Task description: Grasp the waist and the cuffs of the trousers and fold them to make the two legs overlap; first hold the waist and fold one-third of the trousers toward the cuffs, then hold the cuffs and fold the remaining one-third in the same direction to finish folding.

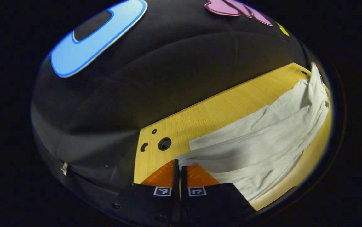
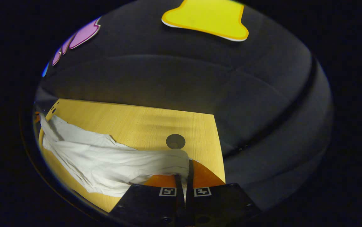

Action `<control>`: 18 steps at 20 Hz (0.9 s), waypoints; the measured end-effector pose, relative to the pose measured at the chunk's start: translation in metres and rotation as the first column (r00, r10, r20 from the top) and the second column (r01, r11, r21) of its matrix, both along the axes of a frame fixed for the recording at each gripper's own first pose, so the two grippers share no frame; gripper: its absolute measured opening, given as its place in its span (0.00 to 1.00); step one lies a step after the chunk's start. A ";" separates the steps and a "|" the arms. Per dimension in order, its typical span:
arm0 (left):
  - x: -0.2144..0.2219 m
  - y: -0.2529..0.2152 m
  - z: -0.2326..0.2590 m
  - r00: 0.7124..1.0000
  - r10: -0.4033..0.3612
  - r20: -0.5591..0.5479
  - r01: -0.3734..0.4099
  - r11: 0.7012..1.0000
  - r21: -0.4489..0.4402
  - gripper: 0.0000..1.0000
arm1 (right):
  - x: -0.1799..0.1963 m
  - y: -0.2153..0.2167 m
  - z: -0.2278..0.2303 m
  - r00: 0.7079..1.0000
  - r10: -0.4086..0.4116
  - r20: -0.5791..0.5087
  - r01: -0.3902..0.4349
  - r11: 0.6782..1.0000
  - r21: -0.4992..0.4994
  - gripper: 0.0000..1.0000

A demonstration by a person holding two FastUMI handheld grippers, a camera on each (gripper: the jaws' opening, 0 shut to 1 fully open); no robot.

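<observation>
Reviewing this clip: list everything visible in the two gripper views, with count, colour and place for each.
trousers: one, white, stretched above the table between the two grippers, creased and sagging in the middle; also in the right gripper view.
table: one, light wood, under the trousers, with small dark round holes near its end.
booth wall: one, black cloth, behind the table.
left gripper: one, at the bottom of the left gripper view, fingers closed on one end of the trousers.
right gripper: one, at the bottom of the right gripper view, fingers closed on the other end of the trousers.
</observation>
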State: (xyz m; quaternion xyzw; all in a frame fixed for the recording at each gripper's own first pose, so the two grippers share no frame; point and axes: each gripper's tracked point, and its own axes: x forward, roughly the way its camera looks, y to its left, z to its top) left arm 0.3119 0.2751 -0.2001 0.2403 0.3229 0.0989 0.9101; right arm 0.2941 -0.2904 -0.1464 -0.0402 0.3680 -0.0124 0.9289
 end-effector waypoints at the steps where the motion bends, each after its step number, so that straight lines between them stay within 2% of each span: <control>1: 0.004 0.004 -0.008 1.000 0.021 0.003 -0.021 1.000 -0.014 0.05 | -0.001 -0.004 0.003 0.999 -0.035 -0.019 0.036 0.999 0.027 0.07; 3: 0.008 0.005 -0.022 0.999 0.044 0.002 -0.043 0.998 -0.048 0.05 | -0.006 -0.014 0.015 0.991 -0.110 -0.074 0.116 0.990 0.085 0.17; 4: 0.005 0.006 -0.027 0.998 0.060 -0.001 -0.060 0.996 -0.061 0.07 | -0.008 -0.018 0.022 0.986 -0.143 -0.091 0.153 0.982 0.114 0.18; 5: 0.003 0.008 -0.030 0.997 0.083 0.003 -0.083 0.994 -0.073 0.09 | -0.004 -0.021 0.029 0.981 -0.169 -0.097 0.182 0.973 0.145 0.32; 6: 0.000 0.008 -0.033 0.994 0.106 0.009 -0.105 0.990 -0.093 0.10 | -0.002 -0.026 0.039 0.977 -0.189 -0.097 0.203 0.964 0.169 0.32; 8: -0.009 0.002 -0.026 0.987 0.152 0.044 -0.144 0.979 -0.147 0.17 | -0.009 -0.040 0.044 0.970 -0.227 -0.082 0.239 0.950 0.199 0.80; 9: -0.012 -0.002 -0.020 0.982 0.175 0.074 -0.159 0.969 -0.187 0.29 | -0.015 -0.046 0.047 0.966 -0.249 -0.067 0.258 0.942 0.214 0.92; 10: -0.016 -0.008 -0.014 0.977 0.188 0.099 -0.161 0.958 -0.238 0.46 | -0.020 -0.049 0.054 0.962 -0.271 -0.044 0.273 0.930 0.246 0.89; 11: -0.022 -0.016 -0.008 0.972 0.197 0.124 -0.156 0.946 -0.284 0.64 | -0.026 -0.052 0.063 0.956 -0.292 -0.025 0.287 0.916 0.281 0.97; 12: -0.026 -0.021 0.002 0.966 0.209 0.152 -0.152 0.936 -0.318 0.82 | -0.031 -0.055 0.070 0.946 -0.323 -0.005 0.309 0.901 0.305 1.00; 14: -0.036 -0.033 0.024 0.948 0.226 0.224 -0.126 0.912 -0.390 0.94 | -0.039 -0.066 0.081 0.920 -0.389 0.042 0.350 0.867 0.355 0.99; 16: -0.049 -0.047 0.048 0.928 0.240 0.286 -0.096 0.893 -0.439 0.98 | -0.049 -0.064 0.076 0.903 -0.427 0.052 0.364 0.823 0.436 0.98; 18: -0.064 -0.048 0.065 0.906 0.250 0.342 -0.076 0.890 -0.449 0.98 | -0.056 -0.064 0.061 0.891 -0.453 0.038 0.389 0.804 0.450 0.99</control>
